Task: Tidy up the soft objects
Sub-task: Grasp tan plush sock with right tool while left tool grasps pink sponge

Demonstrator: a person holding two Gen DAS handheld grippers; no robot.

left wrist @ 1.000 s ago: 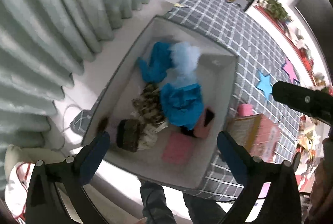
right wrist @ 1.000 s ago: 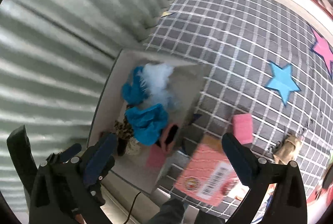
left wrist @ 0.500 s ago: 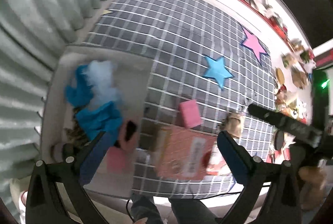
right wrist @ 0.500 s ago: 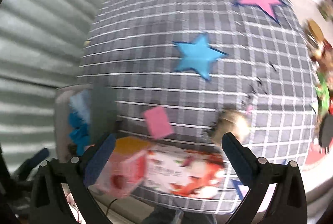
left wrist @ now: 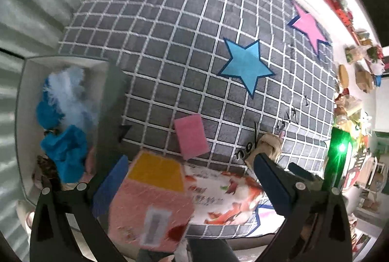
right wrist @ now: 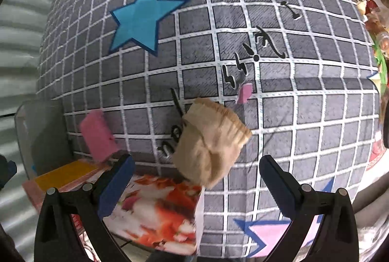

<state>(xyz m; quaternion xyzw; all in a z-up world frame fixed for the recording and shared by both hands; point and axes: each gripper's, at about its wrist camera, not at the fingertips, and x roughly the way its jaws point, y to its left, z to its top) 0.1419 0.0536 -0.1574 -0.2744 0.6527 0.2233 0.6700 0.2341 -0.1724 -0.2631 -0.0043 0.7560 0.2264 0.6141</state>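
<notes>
- The beige sock (right wrist: 210, 140) lies crumpled on the checked bed cover (right wrist: 304, 116), just beyond the printed pink carton (right wrist: 155, 211) and right in front of the right hand-held gripper (right wrist: 194, 173); its jaws stand wide apart with nothing between them
- The pink sponge (left wrist: 191, 136) lies flat on the cover between the sock and the grey bin (left wrist: 22, 116), which already holds blue cloths (left wrist: 65, 152) and pale fluff (left wrist: 70, 96)
- The left hand-held gripper (left wrist: 189, 175) is likewise spread and empty, over the carton
- Judged by look, the sock is light and limp; pinch the bunched middle or the ribbed cuff, since a loose edge may slip; the sponge should compress, so take it across its short sides
</notes>
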